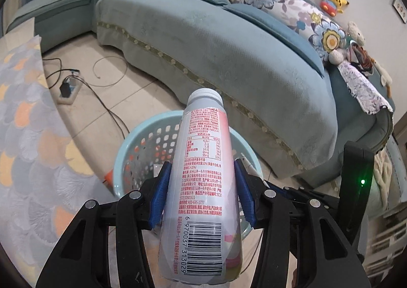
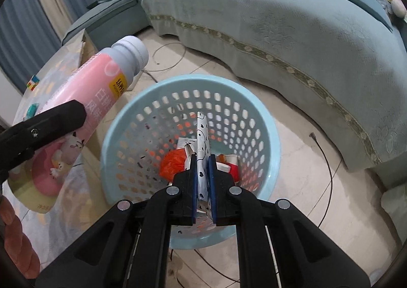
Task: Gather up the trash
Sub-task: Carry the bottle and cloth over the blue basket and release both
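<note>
Both hands over the basket, trash still held, drop comes next.

L gripper [image 1: 201, 188] squeezes a bottle [image 1: 201, 186] round its middle, blue pads [image 1: 160, 196] pressing each side. Bottle's long way runs straight out from the gripper, white cap end out front & tipped down, barcode end back by the hand. Blue basket [image 1: 122, 160] sits on the floor just below & ahead of the tips. R gripper [image 2: 202, 178] is pinched nearly closed on a flat spotted wrapper [image 2: 202, 135]; wrapper stands on edge, its long way poking out past the tips, down into the basket [image 2: 264, 122], w/ orange & red trash already inside. Step looks like the drop-in. Next, I think: get each piece over the hole, not the rim, then let go. Bottle sits near the rim's edge, so prob. needs a bit more fwd.
</note>
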Motion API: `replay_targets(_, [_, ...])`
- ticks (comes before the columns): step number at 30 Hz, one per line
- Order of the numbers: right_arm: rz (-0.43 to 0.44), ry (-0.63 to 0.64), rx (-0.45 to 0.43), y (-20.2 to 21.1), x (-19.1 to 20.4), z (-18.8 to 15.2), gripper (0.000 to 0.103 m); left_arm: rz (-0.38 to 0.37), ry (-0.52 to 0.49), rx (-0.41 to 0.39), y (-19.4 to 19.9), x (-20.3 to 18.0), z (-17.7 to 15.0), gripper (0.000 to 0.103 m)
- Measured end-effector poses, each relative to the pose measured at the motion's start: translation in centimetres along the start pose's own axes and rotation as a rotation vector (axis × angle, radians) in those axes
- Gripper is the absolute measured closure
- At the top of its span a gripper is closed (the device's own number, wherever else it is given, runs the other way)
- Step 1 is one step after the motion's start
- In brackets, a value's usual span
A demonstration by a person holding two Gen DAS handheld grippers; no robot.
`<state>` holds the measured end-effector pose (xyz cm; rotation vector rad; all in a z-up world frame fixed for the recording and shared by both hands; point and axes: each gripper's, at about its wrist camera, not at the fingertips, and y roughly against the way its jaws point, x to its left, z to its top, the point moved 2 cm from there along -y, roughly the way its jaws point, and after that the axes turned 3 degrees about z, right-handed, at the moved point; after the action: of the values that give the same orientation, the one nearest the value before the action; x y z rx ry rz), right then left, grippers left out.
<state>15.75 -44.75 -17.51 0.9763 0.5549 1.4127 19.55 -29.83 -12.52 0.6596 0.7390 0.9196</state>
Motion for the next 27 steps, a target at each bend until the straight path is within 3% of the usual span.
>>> replay_targets(7, [0.053, -0.046, -0.028, 0.5, -1.4, -0.3, 0.081, -0.018, 0.030, -0.034, 1.0, 0.4, 0.4, 0.045])
replay_targets(9, [0.068, -0.062, -0.029, 0.8, -1.7, -0.4, 0.070, -0.013, 0.032, -0.038, 1.5, 0.8, 0.2, 0.045])
replay_targets(11, [0.087, -0.085, -0.048, 1.2, -2.0, -0.6, 0.042, -0.013, 0.039, -0.040, 2.1, 1.2, -0.1, 0.045])
replay_targets(19, [0.099, -0.048, -0.079, 2.9, -0.2, -0.5, 0.041, -0.006, 0.065, -0.066, 5.7, 3.8, -1.6, 0.045])
replay_targets(27, [0.076, 0.095, -0.128, 7.0, 6.3, -0.2, 0.041, -0.005, 0.091, -0.149, 11.6, 6.2, -2.3, 0.045])
